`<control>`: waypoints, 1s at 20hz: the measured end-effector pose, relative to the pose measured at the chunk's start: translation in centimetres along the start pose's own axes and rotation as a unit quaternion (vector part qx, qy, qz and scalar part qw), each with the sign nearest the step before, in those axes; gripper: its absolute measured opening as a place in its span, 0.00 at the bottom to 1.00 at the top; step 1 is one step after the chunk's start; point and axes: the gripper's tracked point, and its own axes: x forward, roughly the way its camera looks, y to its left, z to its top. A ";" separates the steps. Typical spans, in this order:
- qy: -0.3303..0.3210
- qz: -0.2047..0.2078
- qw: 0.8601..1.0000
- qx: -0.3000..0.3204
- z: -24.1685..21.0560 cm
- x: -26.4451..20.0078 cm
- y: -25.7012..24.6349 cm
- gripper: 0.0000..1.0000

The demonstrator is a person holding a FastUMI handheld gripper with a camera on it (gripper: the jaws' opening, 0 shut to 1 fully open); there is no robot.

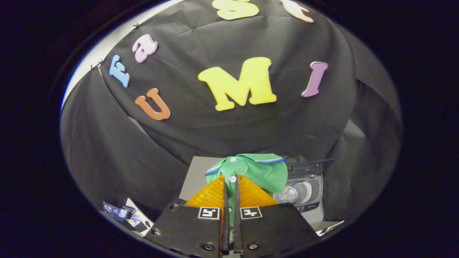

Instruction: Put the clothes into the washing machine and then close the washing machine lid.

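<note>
Green cloth fills your grip: the gripper has its fingers pinched nearly together on the small shirt, which bunches up just beyond the tips. The washing machine sits lower right of them, lid raised.

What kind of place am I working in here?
Likely a staged recording booth, not a real laundry room: black cloth wall, a small open-lidded washing machine beyond the gripper, whose jaws are shut on the green shirt.
</note>
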 end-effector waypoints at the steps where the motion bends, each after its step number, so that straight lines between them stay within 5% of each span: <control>1: -0.001 -0.006 1.000 0.009 -0.4 -0.3 -1.0 0.08; 9: 0.002 -0.053 0.997 0.058 -2.5 -2.0 -8.7 0.08; 20: 0.071 -0.037 0.995 0.052 -5.9 6.4 -17.4 0.08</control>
